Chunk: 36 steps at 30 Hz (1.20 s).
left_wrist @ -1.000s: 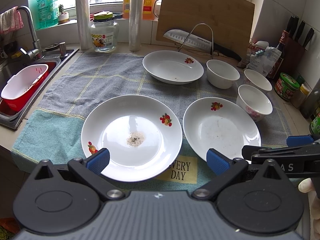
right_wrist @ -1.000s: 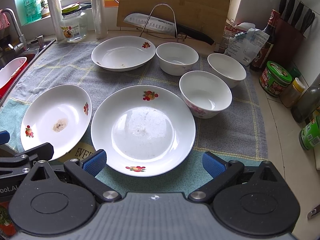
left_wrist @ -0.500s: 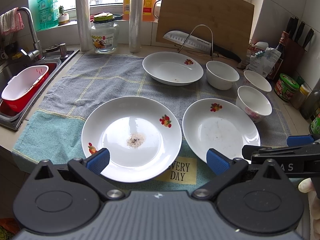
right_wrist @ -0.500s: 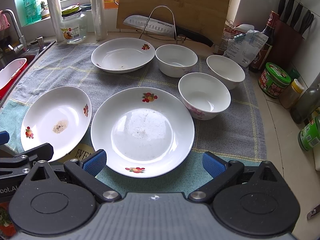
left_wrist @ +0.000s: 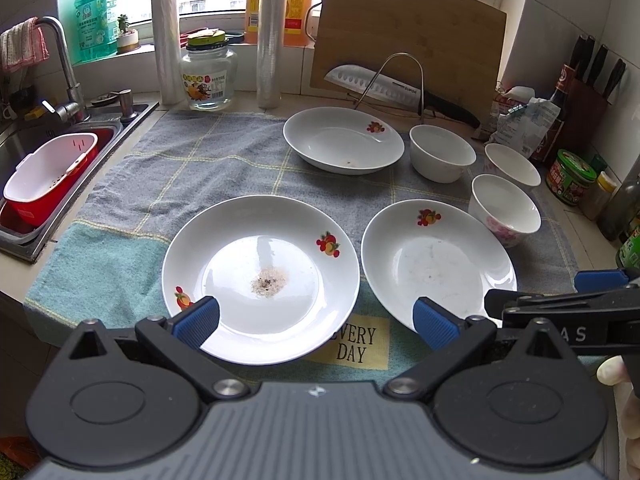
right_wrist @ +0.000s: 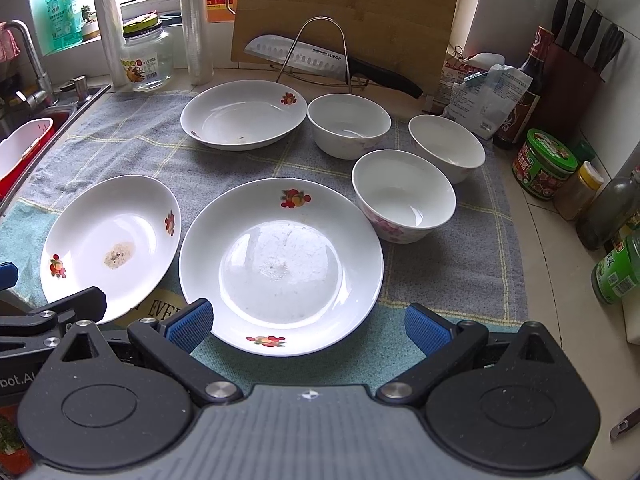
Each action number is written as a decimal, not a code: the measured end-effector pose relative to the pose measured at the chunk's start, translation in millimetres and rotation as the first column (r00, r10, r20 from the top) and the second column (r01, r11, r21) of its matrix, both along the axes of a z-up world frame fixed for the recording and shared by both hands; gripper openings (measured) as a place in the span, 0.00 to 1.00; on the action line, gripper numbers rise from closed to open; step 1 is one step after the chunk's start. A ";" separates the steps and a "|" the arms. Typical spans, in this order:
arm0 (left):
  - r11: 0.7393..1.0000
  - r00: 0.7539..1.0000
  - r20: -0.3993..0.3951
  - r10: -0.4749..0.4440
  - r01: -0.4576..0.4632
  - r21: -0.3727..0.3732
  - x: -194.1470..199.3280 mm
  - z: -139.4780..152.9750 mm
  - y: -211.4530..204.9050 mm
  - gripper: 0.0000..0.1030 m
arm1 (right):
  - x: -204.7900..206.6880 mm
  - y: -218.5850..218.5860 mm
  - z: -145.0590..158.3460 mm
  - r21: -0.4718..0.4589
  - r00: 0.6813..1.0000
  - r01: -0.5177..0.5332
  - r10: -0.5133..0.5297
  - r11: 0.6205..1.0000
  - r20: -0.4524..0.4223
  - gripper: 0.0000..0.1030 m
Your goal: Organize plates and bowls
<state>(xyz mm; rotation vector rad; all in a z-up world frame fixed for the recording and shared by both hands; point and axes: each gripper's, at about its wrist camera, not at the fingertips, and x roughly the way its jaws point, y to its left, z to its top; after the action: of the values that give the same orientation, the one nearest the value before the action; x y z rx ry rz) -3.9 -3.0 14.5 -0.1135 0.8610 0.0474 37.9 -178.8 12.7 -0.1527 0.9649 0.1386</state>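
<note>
Three white plates with fruit prints lie on a towel. The near left plate (left_wrist: 262, 276) (right_wrist: 110, 240) has crumbs in its middle. The near right plate (left_wrist: 438, 266) (right_wrist: 280, 264) lies beside it. A deeper far plate (left_wrist: 344, 140) (right_wrist: 244, 114) lies behind. Three white bowls (right_wrist: 350, 124) (right_wrist: 446, 146) (right_wrist: 404, 194) stand upright at the right. My left gripper (left_wrist: 316, 322) is open and empty, above the near edge of the left plate. My right gripper (right_wrist: 306, 328) is open and empty, at the near edge of the right plate.
A sink (left_wrist: 24, 152) with a red and white basket (left_wrist: 48, 176) is at the left. A knife on a wire rack (right_wrist: 332, 60) and a cutting board (right_wrist: 344, 12) stand behind. Jars and bottles (right_wrist: 546, 162) crowd the right counter edge.
Both grippers have drawn back and risen slightly; the dishes sit a little lower in both views. Nothing was grasped or moved.
</note>
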 end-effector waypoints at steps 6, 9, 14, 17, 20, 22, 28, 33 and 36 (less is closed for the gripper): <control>1.000 1.000 0.008 0.006 -0.006 0.003 -3.3 0.9 -0.7 0.99 | -1.3 -0.6 1.5 0.003 1.000 -0.006 0.006 1.000 0.010 1.00; 1.000 1.000 0.012 0.008 -0.008 0.001 -5.0 1.5 -0.7 0.99 | -2.2 -1.2 2.2 0.004 1.000 -0.018 0.018 1.000 0.017 1.00; 1.000 1.000 0.024 0.007 -0.007 0.001 -6.5 2.5 1.0 0.99 | -2.6 -1.9 4.1 0.012 0.999 -0.042 0.042 0.999 0.033 1.00; 1.000 0.999 0.043 0.009 -0.009 0.003 -7.4 4.0 2.7 0.99 | -3.1 -1.7 5.8 0.018 0.997 -0.062 0.061 0.998 0.052 1.00; 1.000 0.998 0.060 0.002 -0.002 -0.005 -9.8 4.0 5.9 0.99 | -2.4 -2.0 7.1 0.036 0.993 -0.096 0.093 0.995 0.072 1.00; 1.000 0.998 0.068 0.001 -0.001 -0.012 -10.6 3.1 9.7 0.99 | -1.4 -1.8 6.9 0.049 0.990 -0.117 0.113 0.992 0.079 1.00; 1.000 0.996 0.080 0.027 -0.027 -0.011 -13.0 -0.9 24.9 0.99 | -0.8 5.4 1.9 0.094 0.977 -0.200 0.191 0.975 0.096 1.00; 0.998 0.996 0.073 0.059 -0.059 0.000 -12.9 -8.0 45.8 0.99 | -3.1 15.9 -7.7 0.120 0.960 -0.274 0.265 0.954 0.087 1.00; 0.996 0.994 0.074 0.085 -0.086 -0.001 -11.5 -9.7 60.2 0.99 | -5.8 24.3 -15.4 0.133 0.948 -0.316 0.308 0.939 0.074 1.00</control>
<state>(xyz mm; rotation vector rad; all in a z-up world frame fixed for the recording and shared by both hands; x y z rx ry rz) -15.4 57.2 4.8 -0.1489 0.7822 0.1238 32.1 -154.4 -2.7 -0.1754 0.8705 0.4941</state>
